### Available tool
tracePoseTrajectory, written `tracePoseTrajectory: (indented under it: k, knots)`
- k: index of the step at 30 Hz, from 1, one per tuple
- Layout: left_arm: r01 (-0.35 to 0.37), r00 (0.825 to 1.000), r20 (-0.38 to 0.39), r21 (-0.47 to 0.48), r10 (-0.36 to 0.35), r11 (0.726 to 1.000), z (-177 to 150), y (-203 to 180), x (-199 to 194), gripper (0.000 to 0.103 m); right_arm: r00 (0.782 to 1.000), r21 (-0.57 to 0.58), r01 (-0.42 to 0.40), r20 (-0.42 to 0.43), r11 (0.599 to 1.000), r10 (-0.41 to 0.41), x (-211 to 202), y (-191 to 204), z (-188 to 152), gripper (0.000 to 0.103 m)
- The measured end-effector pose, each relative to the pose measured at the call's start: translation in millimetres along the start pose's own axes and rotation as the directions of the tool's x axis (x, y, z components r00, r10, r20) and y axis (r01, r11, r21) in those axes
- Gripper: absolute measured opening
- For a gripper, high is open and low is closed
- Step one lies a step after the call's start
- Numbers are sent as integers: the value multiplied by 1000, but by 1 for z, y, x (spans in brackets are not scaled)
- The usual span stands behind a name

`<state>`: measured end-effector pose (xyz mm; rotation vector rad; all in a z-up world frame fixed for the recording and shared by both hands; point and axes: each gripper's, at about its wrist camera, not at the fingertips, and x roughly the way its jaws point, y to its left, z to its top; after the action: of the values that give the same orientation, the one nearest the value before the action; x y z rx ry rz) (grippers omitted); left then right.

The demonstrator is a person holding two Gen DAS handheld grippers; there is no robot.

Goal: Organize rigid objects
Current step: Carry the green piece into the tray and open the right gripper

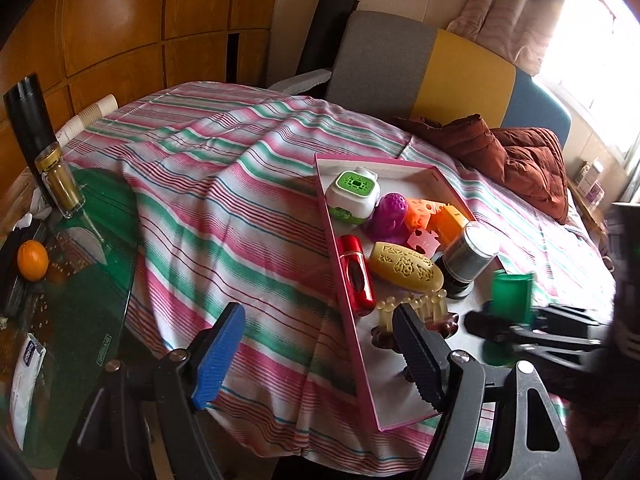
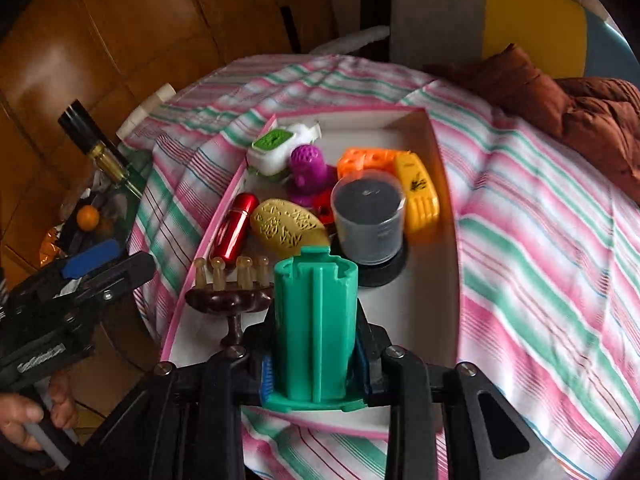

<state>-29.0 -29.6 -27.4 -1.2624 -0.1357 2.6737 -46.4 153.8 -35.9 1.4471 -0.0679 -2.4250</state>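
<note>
Two grippers in play over a striped tablecloth. Far left, off the cloth: an orange and a glass jar on a green glass table, not part of the job as far as I can judge. Left gripper hangs with its jaws spread and nothing between them, straddling the near-left wall of the pink tray. Inside the tray, left to right: red tube, brown comb stand with pale pegs, yellow oval piece, white-and-green block, purple figure, clear cup on a black base, orange blocks, yellow flat piece. Right gripper is clamped on the green cylinder, pads pinching its lower sides just above the flange, cylinder upright over the tray's near end; whether it touches the floor I cannot tell. Cylinder looks like hard moulded plastic: light, stiff, won't deform, but smooth ribbed walls could slip or twist under a loose pinch. The low grip across its width, above the flange, looks sound. Bare tray floor sits right of the comb stand and in front of the cup; that looks the likely drop spot. Risk: knocking the tall cup or comb stand on the way down.
</note>
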Motion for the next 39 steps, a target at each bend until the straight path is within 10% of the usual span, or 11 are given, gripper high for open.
tracePoseTrajectory:
  k: [20, 39]
  knots:
    - [-22, 1000, 19, 5, 22, 1000, -2, -6, -5, 89, 1000, 80, -23, 23, 997, 21, 1, -8, -3, 43]
    - [-110, 988, 113, 45, 104, 993, -11, -36, -32, 103, 943, 164, 185, 247, 969, -222, -57, -7, -23, 44]
